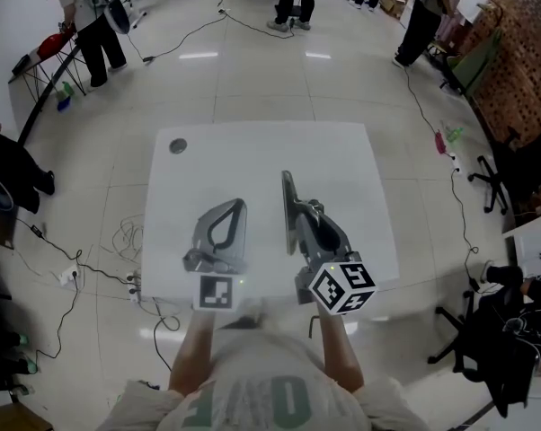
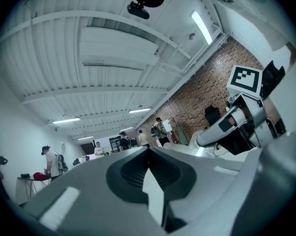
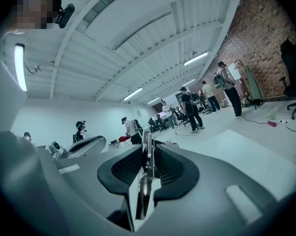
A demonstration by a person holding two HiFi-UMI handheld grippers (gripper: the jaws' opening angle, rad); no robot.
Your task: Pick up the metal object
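Metal object [image 1: 287,191] pinched by right hand-held gripper [image 1: 303,212] over table [image 1: 342,160]; left hand-held gripper [image 1: 238,205] closed

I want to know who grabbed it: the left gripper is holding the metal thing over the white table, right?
No, the right gripper holds the metal object over the white table; the right gripper view shows it clamped between the jaws.

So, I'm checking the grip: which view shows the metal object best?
The right gripper view: the metal object stands edge-on, clamped between the fingers of the right gripper. The head view shows it as a thin strip over the table; the left gripper view shows only that gripper's body.
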